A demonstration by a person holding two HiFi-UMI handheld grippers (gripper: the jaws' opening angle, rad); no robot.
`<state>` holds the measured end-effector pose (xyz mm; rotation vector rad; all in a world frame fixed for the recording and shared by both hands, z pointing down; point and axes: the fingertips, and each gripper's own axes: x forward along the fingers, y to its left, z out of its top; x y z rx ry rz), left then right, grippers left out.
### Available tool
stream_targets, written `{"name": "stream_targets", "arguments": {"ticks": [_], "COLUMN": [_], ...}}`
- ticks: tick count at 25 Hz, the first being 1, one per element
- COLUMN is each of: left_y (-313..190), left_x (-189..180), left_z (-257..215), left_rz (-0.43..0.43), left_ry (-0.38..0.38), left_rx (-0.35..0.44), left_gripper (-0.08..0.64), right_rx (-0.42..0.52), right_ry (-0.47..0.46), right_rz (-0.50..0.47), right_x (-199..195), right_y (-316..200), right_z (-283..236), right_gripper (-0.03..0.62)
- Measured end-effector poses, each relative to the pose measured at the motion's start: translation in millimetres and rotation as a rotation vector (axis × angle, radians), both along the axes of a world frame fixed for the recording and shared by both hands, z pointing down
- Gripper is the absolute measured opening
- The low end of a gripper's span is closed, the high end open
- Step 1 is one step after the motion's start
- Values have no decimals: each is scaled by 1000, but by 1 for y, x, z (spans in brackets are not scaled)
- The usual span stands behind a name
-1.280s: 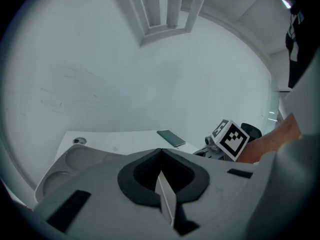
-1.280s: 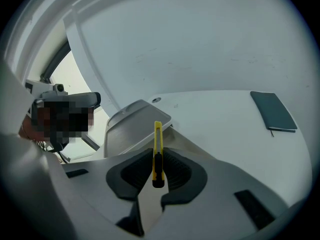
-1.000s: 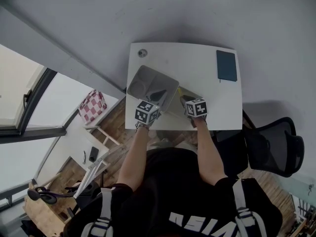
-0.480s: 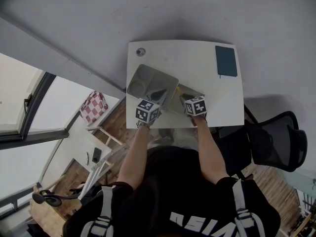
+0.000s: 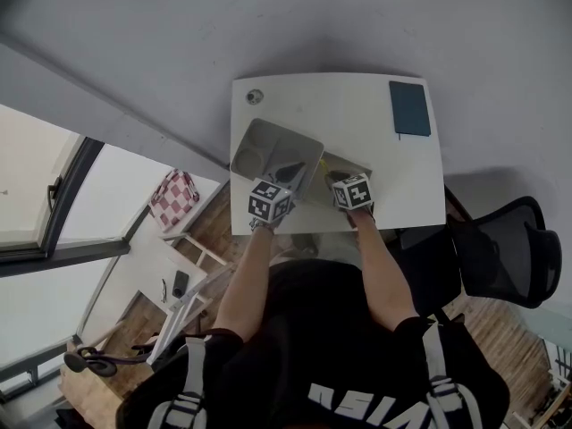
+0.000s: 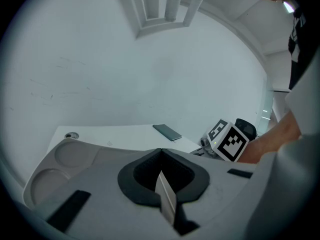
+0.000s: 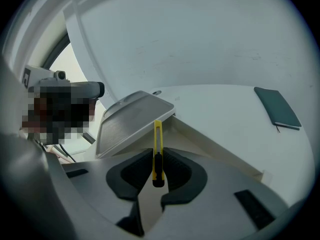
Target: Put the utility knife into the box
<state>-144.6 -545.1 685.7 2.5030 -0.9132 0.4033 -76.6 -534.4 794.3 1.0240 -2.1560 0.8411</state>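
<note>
A yellow utility knife [image 7: 157, 136] stands upright between the jaws of my right gripper [image 7: 158, 159], which is shut on it. It hangs over the near edge of the open white box [image 7: 220, 146], beside the raised lid [image 7: 132, 121]. My left gripper [image 6: 162, 174] is shut on the thin edge of that grey lid [image 6: 168, 206] and holds it tilted up. In the head view the lid [image 5: 273, 150] leans left and the box [image 5: 347, 164] lies between my left gripper [image 5: 284, 180] and right gripper [image 5: 334, 177]. The knife is hidden there.
The white table [image 5: 357, 105] carries a dark notebook [image 5: 409, 109] at its far right corner and a small round fitting [image 5: 256, 96] at its far left. A black office chair [image 5: 500, 257] stands to my right. A window and low furniture lie to my left.
Only the head view has shifted a little. Both grippers keep their hold and their places at the box.
</note>
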Motion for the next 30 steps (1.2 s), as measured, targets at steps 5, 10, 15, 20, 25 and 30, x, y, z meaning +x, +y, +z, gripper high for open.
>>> {"name": "stream_targets", "arguments": {"ticks": [5,10,15,20,25,30], "left_y": [2,5,6,5,7,7], "left_x": [-1,2,2,2,3,2], "left_z": [4,7,9,11,11,10], "left_rz": [-3,6,9,5,2,-4], "left_ry": [3,1,-4,-2,-1,-3], "left_rx": [-11,-17,-17,-21,-22,-20], "left_gripper": [25,25,25,25,25,25], "right_rx": [-8,-17,-19,-30,-39,-49], "right_ry": [13,22,30,47,66,76], "right_rz": [9,25,38,31,45,51], "right_x": [4,10,9,7,10,9], "right_y": [1,2,-2,-1,-4,-7], "right_z": [6,11,13,19,22,25], "right_gripper": [78,78,78,78,78,78]}}
